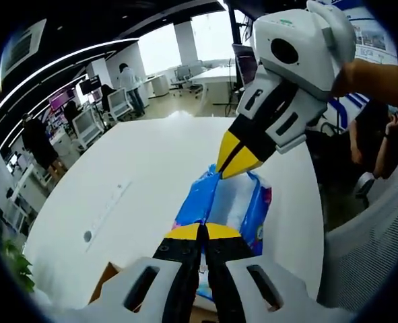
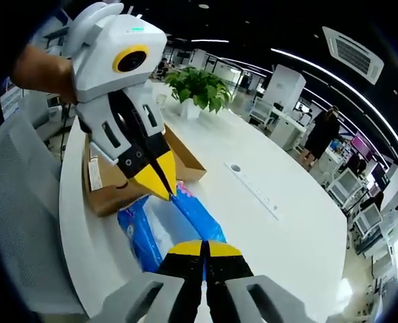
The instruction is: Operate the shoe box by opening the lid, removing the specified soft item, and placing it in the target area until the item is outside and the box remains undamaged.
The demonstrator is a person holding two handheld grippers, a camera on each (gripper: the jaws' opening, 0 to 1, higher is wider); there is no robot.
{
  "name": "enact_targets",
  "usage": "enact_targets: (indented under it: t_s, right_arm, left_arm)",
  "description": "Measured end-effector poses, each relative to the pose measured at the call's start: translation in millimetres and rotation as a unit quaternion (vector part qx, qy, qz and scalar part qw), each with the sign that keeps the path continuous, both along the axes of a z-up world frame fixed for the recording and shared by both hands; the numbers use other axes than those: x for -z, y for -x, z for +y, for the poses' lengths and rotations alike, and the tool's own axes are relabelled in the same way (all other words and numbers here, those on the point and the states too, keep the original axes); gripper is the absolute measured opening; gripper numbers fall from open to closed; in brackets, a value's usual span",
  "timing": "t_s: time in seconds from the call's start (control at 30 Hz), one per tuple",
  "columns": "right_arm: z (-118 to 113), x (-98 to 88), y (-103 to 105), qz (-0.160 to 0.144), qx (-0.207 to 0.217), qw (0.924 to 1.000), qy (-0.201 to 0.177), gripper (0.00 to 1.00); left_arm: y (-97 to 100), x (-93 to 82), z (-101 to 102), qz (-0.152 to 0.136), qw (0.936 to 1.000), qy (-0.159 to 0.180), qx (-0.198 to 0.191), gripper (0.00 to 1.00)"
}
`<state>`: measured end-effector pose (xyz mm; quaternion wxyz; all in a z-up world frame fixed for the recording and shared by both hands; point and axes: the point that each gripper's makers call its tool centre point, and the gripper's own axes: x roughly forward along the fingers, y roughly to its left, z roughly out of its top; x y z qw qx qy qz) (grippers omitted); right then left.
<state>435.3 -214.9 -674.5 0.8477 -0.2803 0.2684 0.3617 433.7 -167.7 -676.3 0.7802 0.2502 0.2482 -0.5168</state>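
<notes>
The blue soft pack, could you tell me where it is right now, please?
The blue soft pack lies on the white table beside the cardboard box, pinched at opposite ends by the left hand-held gripper and right hand-held gripper.

A long white table (image 2: pixel 300 222) with a rounded edge carries everything here. The blue plastic pack (image 2: pixel 165 229) lies flat near its edge — just beside it the brown cardboard box (image 2: pixel 111 185) sits open. Farther along the same edge stands a leafy potted plant (image 2: pixel 199 91). Down the table's middle run a flush cable strip (image 2: pixel 256 192) and a small round grommet (image 2: pixel 235 168).
</notes>
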Motion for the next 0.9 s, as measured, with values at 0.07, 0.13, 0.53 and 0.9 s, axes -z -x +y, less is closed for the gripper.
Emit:
enact_targets:
  t_s: [0.07,0.13,0.53,0.9]
  right_arm:
    - [-6.4,1.3,-2.3,0.001,0.003,1.0,0.003,0.0]
    - [-12.4,1.7,-4.2,0.001,0.006,1.0,0.005,0.0]
    - [-50.3,13.8,-12.7,0.011,0.028,0.9994,0.018,0.0]
    - [-78.0,29.3,-18.0,0.023,0.042,0.9984,0.029,0.0]
  left_arm:
    - [-2.1,1.1,-6.1,0.001,1.0,0.001,0.003,0.0]
    - [-3.3,3.3,-12.4,0.004,1.0,0.001,0.007,0.0]
    - [-8.5,15.6,-50.4,0.018,0.9993,0.002,0.034,0.0]
    - [-10.5,34.0,-78.1,0.039,0.9982,0.01,0.043,0.0]
